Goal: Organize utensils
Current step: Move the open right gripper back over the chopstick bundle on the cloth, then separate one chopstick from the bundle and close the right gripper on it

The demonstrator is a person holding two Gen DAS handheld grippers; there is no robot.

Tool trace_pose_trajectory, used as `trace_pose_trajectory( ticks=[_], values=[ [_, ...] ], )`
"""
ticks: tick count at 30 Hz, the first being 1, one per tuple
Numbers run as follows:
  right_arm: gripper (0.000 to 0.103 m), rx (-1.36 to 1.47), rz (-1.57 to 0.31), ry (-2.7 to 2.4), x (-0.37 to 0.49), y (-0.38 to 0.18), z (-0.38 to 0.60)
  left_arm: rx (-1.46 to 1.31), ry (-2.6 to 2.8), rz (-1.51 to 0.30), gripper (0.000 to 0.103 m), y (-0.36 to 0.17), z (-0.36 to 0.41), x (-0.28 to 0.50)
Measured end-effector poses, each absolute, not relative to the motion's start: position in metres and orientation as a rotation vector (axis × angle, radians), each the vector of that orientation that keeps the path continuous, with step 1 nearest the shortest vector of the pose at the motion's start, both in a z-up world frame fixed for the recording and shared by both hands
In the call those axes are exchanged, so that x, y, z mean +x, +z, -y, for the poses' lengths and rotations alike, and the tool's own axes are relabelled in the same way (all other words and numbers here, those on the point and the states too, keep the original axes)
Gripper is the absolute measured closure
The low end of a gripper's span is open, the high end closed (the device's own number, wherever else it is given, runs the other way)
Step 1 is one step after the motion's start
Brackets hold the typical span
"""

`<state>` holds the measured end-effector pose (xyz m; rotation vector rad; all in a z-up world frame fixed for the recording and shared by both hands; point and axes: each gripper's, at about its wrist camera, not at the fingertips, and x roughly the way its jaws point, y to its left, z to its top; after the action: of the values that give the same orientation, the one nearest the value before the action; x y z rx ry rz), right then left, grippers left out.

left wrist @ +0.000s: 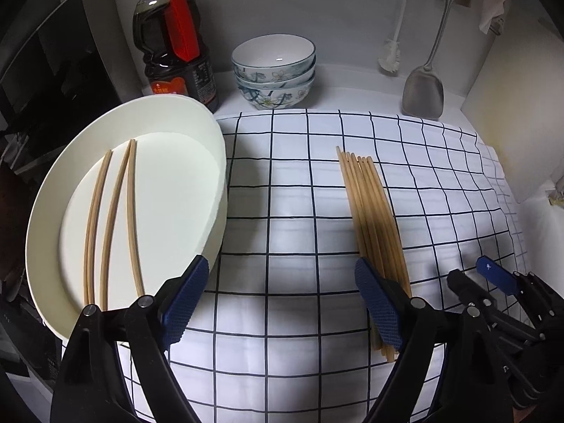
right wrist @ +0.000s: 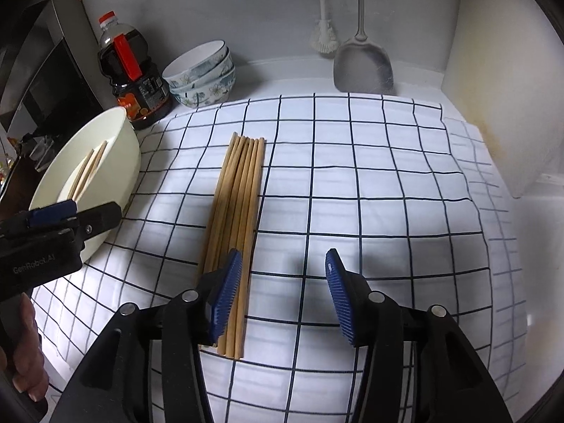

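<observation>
Between your left gripper's point(left wrist: 282, 303) widely parted jaws lies only checked cloth point(left wrist: 282, 183); nothing is held. Your right gripper point(right wrist: 282, 296) stands about half open and empty, its left pad over the near end of the chopstick bundle point(right wrist: 239, 204), which lies flat on the cloth. To the left, the white plate point(left wrist: 197, 141) carries four loose chopsticks point(left wrist: 112, 218). Behind stand stacked bowls point(left wrist: 275, 70), a sauce bottle point(left wrist: 176, 53) and a metal spatula point(left wrist: 423, 91).
</observation>
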<state>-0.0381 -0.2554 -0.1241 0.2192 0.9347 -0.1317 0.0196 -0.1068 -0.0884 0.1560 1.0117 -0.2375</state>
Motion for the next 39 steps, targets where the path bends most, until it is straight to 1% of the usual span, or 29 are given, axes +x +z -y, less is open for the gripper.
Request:
trace_pose_trajectory(
  ticks=[8, 17, 30, 39],
  values=[
    [0.055, 0.208, -0.96, -0.105, -0.025, -0.148, 0.253, 0.171, -0.228, -1.0, 0.016, -0.1, 0.111, 0.021],
    [0.055, 0.2, -0.987, -0.097, -0.016, -0.166, 0.248, 0.168, -0.23, -1.002, 0.016, -0.108, 0.11, 0.02],
    [0.055, 0.09, -0.989, -0.103, -0.016, -0.167, 0.238, 0.167, -0.24, -1.021, 0.016, -0.118, 0.116, 0.016],
    [0.055, 0.067, -0.981, -0.12, -0.017, -0.17, 0.247, 0.18, -0.253, -1.03, 0.016, -0.126, 0.125, 0.015]
  ],
)
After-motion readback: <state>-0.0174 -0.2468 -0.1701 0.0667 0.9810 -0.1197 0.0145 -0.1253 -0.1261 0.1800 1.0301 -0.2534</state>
